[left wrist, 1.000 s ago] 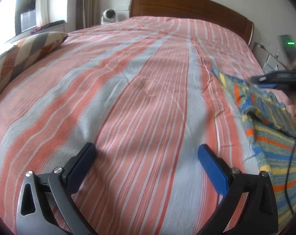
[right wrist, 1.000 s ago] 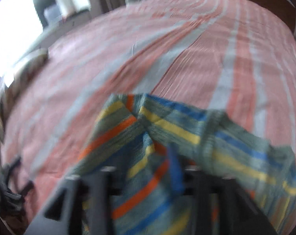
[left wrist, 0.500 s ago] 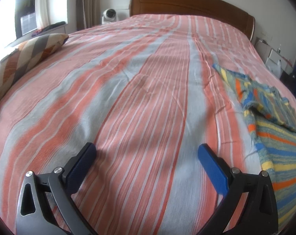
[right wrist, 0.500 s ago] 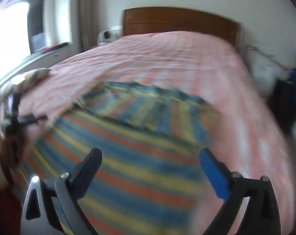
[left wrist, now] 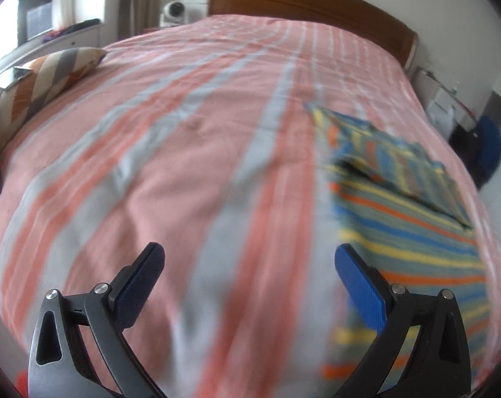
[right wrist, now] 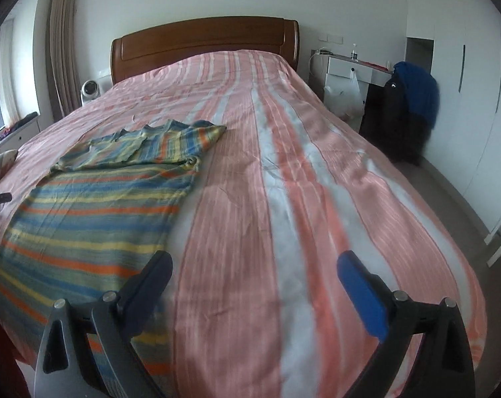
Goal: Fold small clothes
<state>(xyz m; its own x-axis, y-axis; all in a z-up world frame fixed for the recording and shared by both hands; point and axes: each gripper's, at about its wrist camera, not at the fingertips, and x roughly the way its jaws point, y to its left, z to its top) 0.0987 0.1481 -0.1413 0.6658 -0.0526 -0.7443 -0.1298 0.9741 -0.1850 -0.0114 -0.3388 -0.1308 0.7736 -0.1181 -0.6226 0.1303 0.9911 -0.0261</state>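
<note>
A striped garment (right wrist: 94, 212) in blue, yellow, orange and grey-green lies flat on the bed, its far part folded over onto itself (right wrist: 144, 146). In the left wrist view the garment (left wrist: 406, 219) lies to the right. My left gripper (left wrist: 247, 282) is open and empty above the bedspread, left of the garment. My right gripper (right wrist: 253, 292) is open and empty above the bedspread, its left finger (right wrist: 147, 292) over the garment's near right edge.
The bed (right wrist: 317, 172) has a pink, orange and grey striped cover and a wooden headboard (right wrist: 204, 43). A chevron pillow (left wrist: 41, 83) lies at the bed's left side. A dark chair with a blue cloth (right wrist: 413, 99) and a white nightstand (right wrist: 350, 69) stand to the right.
My right gripper let go of the striped garment, opened, and pulled back to the bed's near end. The garment's top part now lies folded over. My left gripper shifted slightly right.
</note>
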